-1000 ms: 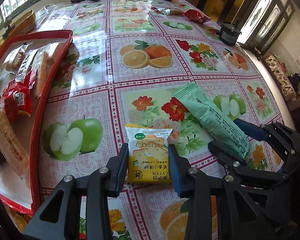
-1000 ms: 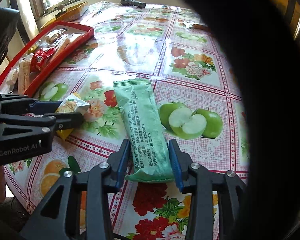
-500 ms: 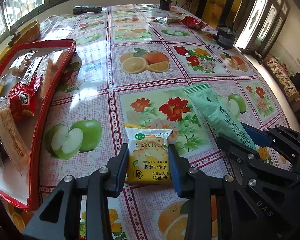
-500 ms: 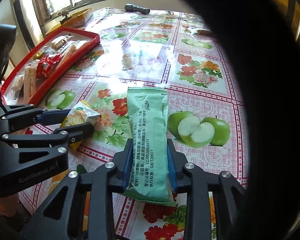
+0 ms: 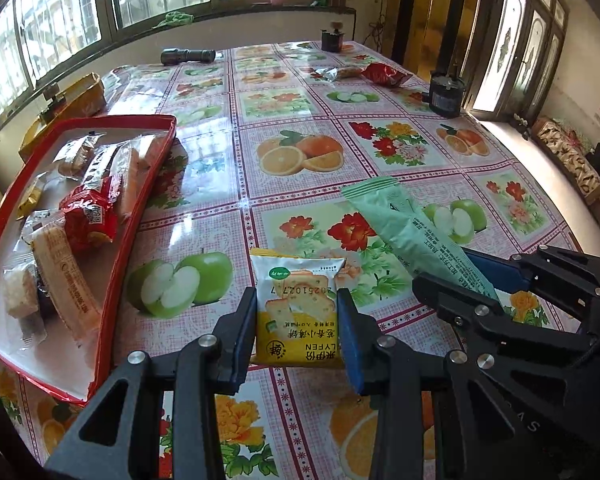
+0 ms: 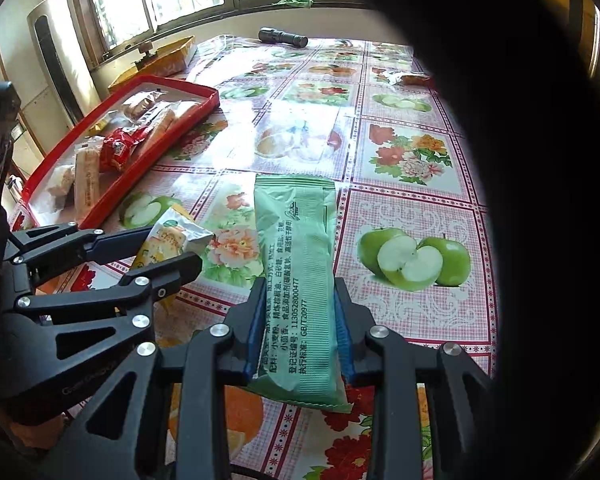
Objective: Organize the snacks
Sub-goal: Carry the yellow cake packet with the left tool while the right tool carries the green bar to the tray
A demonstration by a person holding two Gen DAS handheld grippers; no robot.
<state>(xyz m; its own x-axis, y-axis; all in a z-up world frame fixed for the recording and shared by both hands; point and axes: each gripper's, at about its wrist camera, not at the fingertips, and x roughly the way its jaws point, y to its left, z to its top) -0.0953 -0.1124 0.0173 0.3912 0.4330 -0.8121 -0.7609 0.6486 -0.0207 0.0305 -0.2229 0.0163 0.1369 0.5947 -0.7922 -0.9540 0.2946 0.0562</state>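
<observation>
A yellow cracker packet (image 5: 296, 280) sits between the blue pads of my left gripper (image 5: 298, 320), which is shut on it just above the tablecloth. My right gripper (image 6: 298, 320) is shut on the near half of a long green snack packet (image 6: 296, 232), whose far end points away over the table. In the left wrist view the right gripper (image 5: 452, 270) stands close on the right with the green packet (image 5: 396, 220). From the right wrist view the left gripper (image 6: 168, 250) and yellow packet (image 6: 180, 232) are at left. The red tray (image 5: 152, 184) with several wrapped snacks lies at left.
A flashlight (image 5: 188, 56), a red snack bag (image 5: 384, 74), a black pot (image 5: 444, 98) and a small dark object (image 5: 332, 40) lie at the table's far end. A yellow box (image 5: 72, 100) stands behind the tray. A dark shape blocks the right wrist view's right side.
My right gripper closed on the green packet and raised it off the cloth. The left gripper kept its hold on the yellow packet. Both cameras tilted upward, showing more of the windows.
</observation>
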